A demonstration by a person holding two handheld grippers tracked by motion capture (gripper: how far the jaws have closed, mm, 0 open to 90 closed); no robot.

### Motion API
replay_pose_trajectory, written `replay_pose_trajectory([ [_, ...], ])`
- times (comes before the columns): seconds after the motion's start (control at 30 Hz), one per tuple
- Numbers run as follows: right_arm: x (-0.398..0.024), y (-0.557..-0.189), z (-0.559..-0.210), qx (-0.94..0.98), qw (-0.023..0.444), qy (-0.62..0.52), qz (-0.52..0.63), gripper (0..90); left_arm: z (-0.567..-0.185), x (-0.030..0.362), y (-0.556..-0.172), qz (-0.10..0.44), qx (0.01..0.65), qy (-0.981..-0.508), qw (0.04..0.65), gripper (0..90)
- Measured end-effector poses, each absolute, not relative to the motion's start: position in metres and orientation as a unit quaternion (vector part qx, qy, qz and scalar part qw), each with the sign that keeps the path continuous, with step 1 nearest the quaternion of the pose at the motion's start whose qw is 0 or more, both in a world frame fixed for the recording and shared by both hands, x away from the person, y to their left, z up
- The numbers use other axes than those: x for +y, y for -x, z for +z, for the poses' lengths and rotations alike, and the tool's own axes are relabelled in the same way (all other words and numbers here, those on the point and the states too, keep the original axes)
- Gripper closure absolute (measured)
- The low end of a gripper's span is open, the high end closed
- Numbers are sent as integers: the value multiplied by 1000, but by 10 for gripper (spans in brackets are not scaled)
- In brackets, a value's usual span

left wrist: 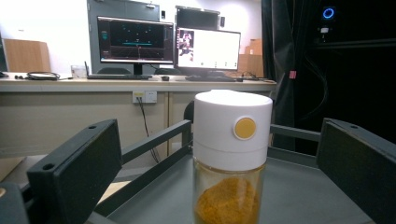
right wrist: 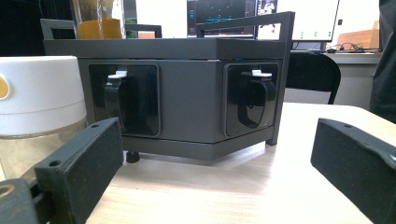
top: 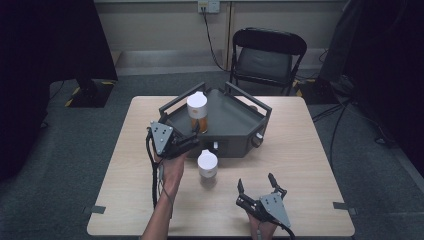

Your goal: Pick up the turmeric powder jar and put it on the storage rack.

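A jar with a white lid and orange powder point(top: 197, 112) stands on the dark grey railed tray point(top: 235, 117) at the back middle of the table. My left gripper point(top: 195, 136) reaches over the tray's front left corner. It is open, and the orange jar point(left wrist: 232, 154) stands between its wide-apart jaws with a gap on each side. A second white-lidded jar point(top: 207, 164) stands on the table just in front of the tray. My right gripper point(top: 255, 180) is open near the table's front edge. It faces the tray's front wall point(right wrist: 191, 93), with the second jar point(right wrist: 37, 102) off to its left.
The wooden table point(top: 300, 165) has tape marks at its front corners. A black folding chair point(top: 267, 57) stands behind it, under a wall socket point(top: 208, 6) with a cable. Two latches point(right wrist: 252, 95) sit in the tray's front wall. Monitors point(left wrist: 135, 39) stand on a far desk.
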State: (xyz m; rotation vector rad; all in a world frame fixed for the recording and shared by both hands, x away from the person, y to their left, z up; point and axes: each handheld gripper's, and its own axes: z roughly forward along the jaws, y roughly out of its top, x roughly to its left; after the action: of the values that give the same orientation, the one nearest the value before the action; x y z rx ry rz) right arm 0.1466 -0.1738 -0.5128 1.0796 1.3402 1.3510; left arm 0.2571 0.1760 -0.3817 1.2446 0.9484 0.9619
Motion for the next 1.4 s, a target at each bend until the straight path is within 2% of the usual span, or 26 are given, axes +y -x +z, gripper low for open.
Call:
replay_pose_trajectory([
  [1.4, -174, -147, -513, 544, 459, -438, 549, 12, -447, 201, -205, 437, 455, -524, 573, 0],
])
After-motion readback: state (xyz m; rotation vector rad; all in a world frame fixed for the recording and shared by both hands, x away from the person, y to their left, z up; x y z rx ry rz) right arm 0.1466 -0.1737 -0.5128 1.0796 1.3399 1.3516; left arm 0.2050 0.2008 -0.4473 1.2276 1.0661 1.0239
